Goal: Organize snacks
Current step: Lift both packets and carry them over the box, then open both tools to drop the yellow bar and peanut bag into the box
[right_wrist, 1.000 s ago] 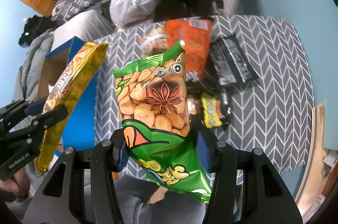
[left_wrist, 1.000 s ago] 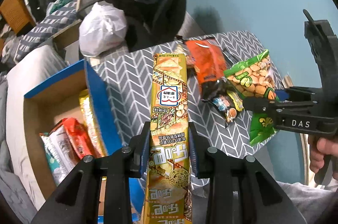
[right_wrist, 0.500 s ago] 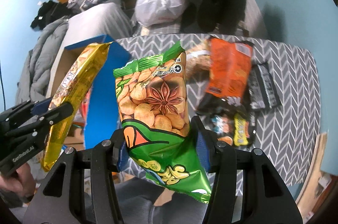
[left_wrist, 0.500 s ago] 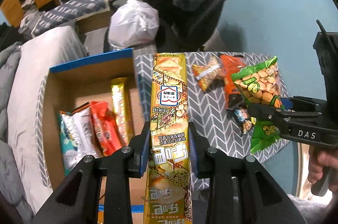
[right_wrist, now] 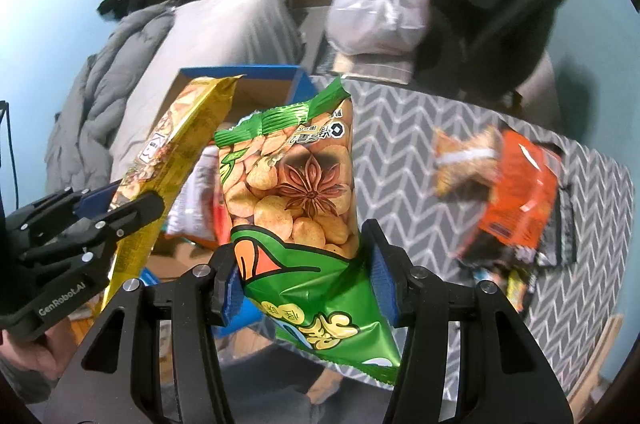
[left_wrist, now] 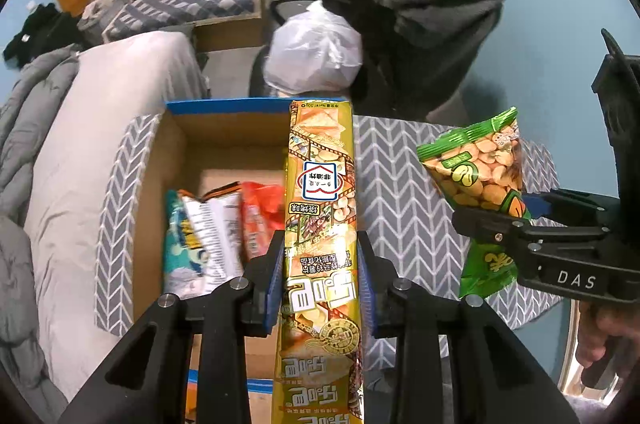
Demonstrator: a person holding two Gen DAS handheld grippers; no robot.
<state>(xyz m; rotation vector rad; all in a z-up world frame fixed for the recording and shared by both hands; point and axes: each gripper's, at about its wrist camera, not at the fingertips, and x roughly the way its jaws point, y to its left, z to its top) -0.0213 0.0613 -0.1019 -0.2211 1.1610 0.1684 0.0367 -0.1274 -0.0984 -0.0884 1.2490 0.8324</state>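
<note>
My left gripper [left_wrist: 320,276] is shut on a long yellow snack pack [left_wrist: 320,192] and holds it upright over the right side of a blue-edged cardboard box [left_wrist: 224,104]. The box holds several snack bags [left_wrist: 216,224]. My right gripper [right_wrist: 304,284] is shut on a green peanut bag [right_wrist: 296,192] and holds it in the air beside the box. The peanut bag also shows in the left wrist view [left_wrist: 476,176], and the yellow pack in the right wrist view [right_wrist: 176,152].
A grey chevron cloth [right_wrist: 404,160] covers the table. An orange bag [right_wrist: 524,196], a brown snack [right_wrist: 464,160] and dark packets [right_wrist: 520,264] lie at its right. A white plastic bag [left_wrist: 312,52] and a dark-draped chair [left_wrist: 432,4] stand behind. A grey bed [left_wrist: 80,144] is left.
Both grippers have moved left with their packs. The yellow pack has gone from over the table to over the box, and the peanut bag has come close to the box.
</note>
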